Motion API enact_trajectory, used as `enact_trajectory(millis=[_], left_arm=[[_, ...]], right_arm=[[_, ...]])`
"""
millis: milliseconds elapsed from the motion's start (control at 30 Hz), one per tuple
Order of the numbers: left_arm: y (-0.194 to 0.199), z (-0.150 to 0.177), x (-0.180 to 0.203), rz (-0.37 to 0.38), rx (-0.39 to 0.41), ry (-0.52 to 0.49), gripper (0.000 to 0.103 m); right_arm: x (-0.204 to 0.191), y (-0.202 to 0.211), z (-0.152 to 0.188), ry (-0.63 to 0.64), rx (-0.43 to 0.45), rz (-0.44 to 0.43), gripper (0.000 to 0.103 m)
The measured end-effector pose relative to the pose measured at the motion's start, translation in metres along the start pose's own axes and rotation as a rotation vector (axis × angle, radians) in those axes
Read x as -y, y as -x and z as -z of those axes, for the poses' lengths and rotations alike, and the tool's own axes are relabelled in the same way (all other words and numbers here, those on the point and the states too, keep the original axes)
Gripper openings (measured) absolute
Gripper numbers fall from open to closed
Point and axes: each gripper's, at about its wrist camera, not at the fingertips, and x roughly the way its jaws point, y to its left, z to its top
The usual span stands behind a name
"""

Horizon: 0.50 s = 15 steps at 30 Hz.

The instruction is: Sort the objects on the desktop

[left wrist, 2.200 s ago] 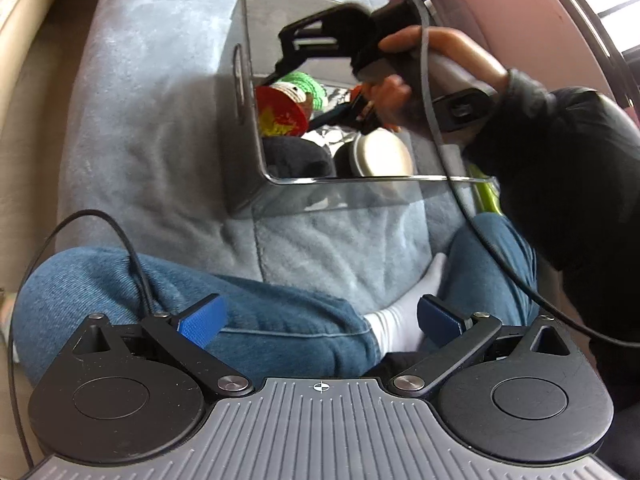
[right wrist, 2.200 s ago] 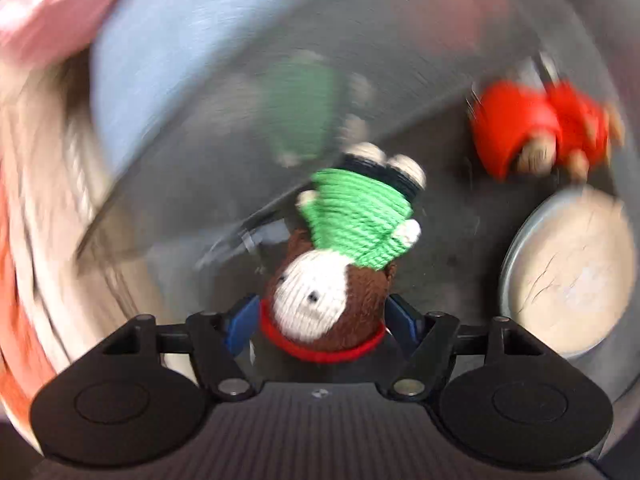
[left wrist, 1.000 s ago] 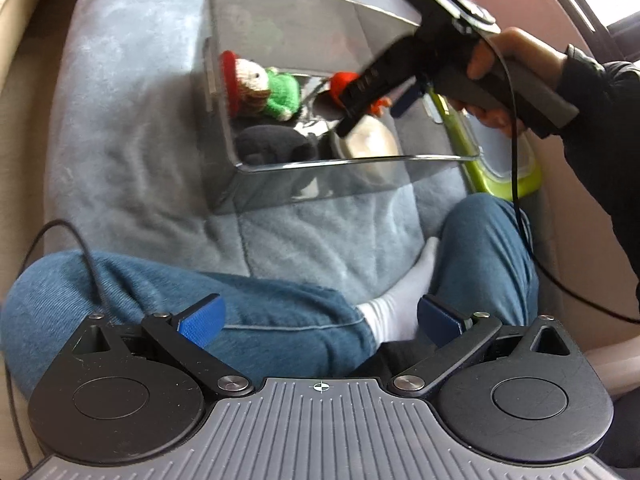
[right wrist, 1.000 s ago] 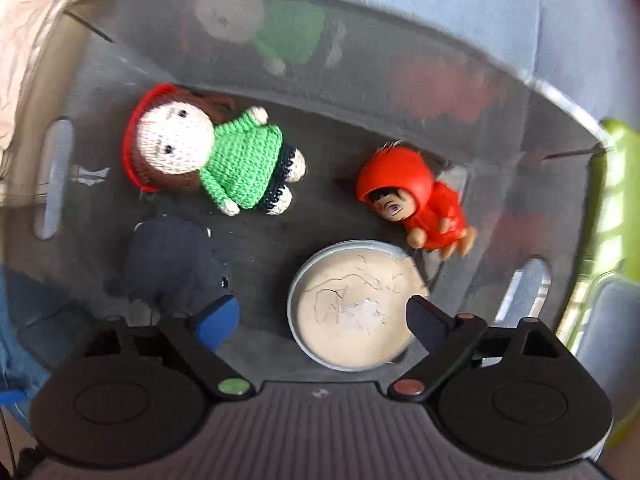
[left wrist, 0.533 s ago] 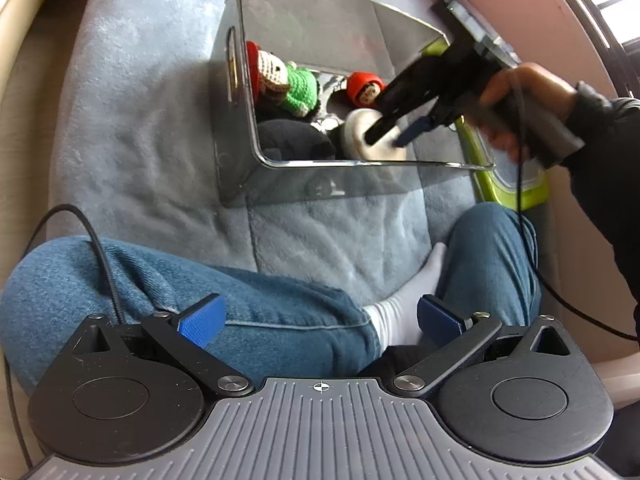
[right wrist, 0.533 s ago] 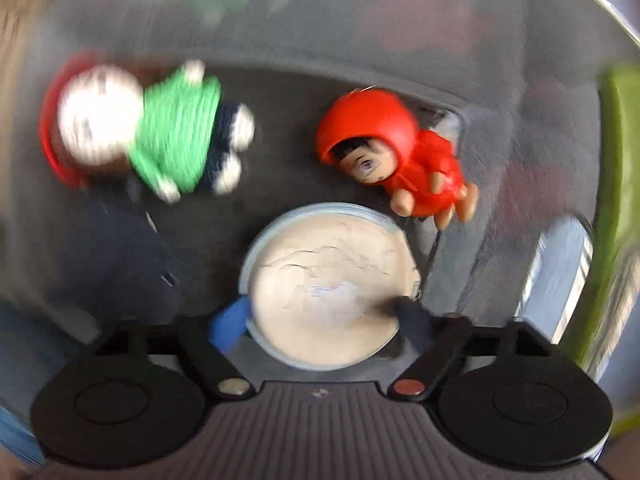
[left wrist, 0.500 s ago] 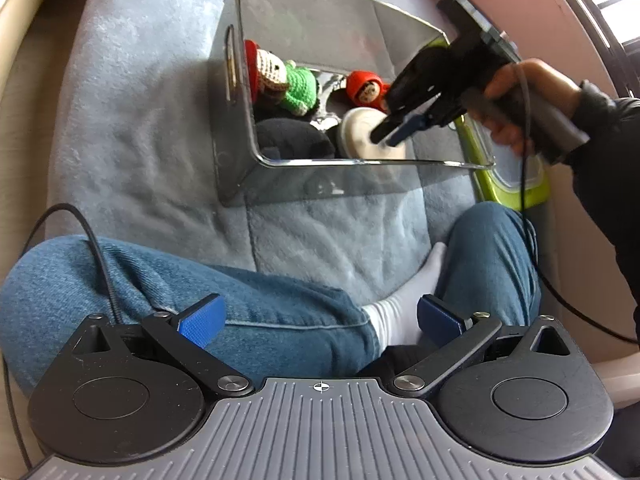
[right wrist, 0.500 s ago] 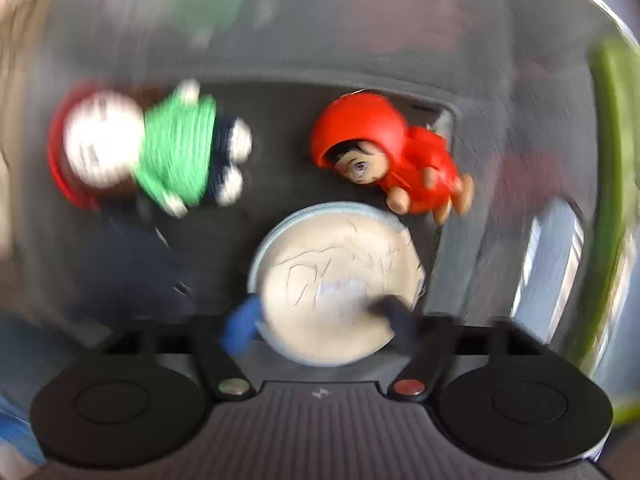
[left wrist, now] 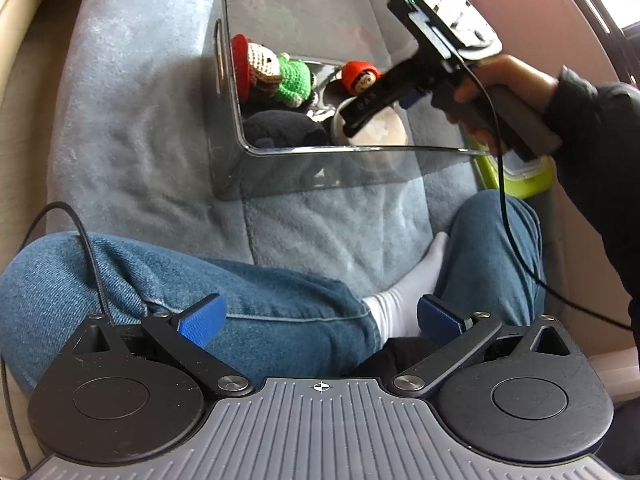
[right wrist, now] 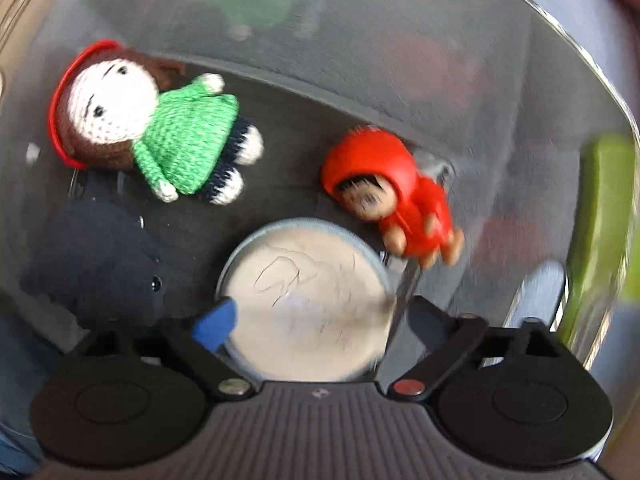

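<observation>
While sitting flat in the clear box (right wrist: 500,92), round tin (right wrist: 308,300) straddled by right gripper (right wrist: 316,320) fingers, spread wide on either side, contact unclear. Knitted doll (right wrist: 160,128), red figure (right wrist: 392,196) and dark plush (right wrist: 100,264) alongside. Left gripper (left wrist: 320,316) wide, holding nothing, over jeans (left wrist: 240,304).

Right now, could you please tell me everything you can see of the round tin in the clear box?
The round tin is a flat, shallow disc with a pale cream lid marked by fine dark scratches and a silvery metal rim. It lies flat, lid up, on the dark floor of the clear box, near its front wall. The right gripper straddles it, its fingers at either side of the rim; motion blur hides whether they press it. The red hooded figure lies just beyond it, the dark plush beside it.
</observation>
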Motion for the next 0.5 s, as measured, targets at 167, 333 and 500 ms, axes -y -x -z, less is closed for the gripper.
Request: enact_trajectory(millis=[167, 333, 500], left_arm=[[-0.002, -0.003, -0.006, 0.002, -0.005, 0.023, 0.103], [-0.006, -0.007, -0.002, 0.015, -0.013, 0.004, 0.103], [-0.005, -0.006, -0.005, 0.012, -0.013, 0.005, 0.103]], right_arm=[[0.021, 0.009, -0.007, -0.129, -0.098, -0.275, 0.073], [0.037, 0.059, -0.015, -0.094, 0.207, -0.06, 0.085], [0.025, 0.027, -0.016, 0.258, 0.156, 0.212, 0.057]])
